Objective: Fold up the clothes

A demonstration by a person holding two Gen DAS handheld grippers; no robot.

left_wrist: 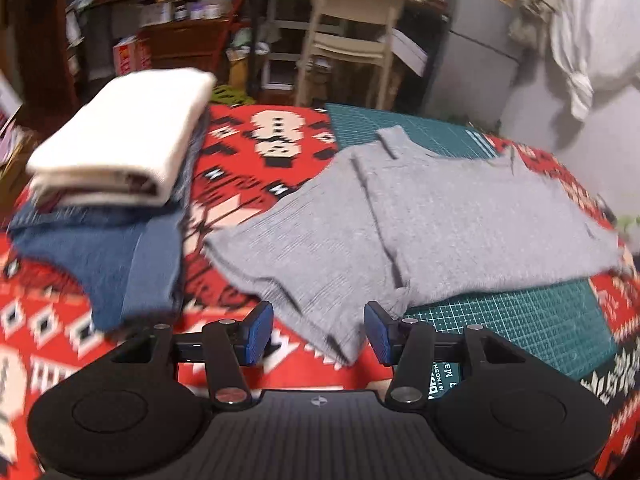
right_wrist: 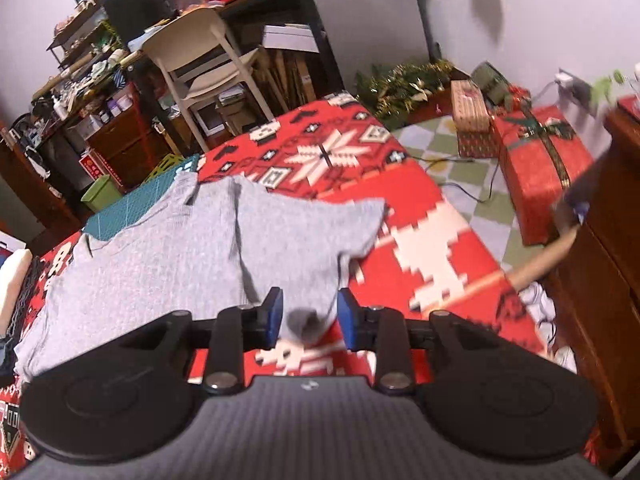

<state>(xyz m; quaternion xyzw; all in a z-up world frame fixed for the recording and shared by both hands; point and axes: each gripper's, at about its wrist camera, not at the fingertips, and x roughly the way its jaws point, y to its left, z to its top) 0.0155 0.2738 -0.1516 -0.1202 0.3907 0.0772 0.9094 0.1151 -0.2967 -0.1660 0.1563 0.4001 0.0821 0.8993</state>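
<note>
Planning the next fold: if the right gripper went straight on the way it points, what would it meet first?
Probably the grey T-shirt: its near corner already lies between the open right gripper jaws, unpinched, on the red patterned blanket. Depth is hard to judge.

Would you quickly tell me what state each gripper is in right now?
Left gripper: open, holding nothing; the grey shirt's hem lies between its pads.
Right gripper: open, shirt corner between pads, not pinched.
</note>
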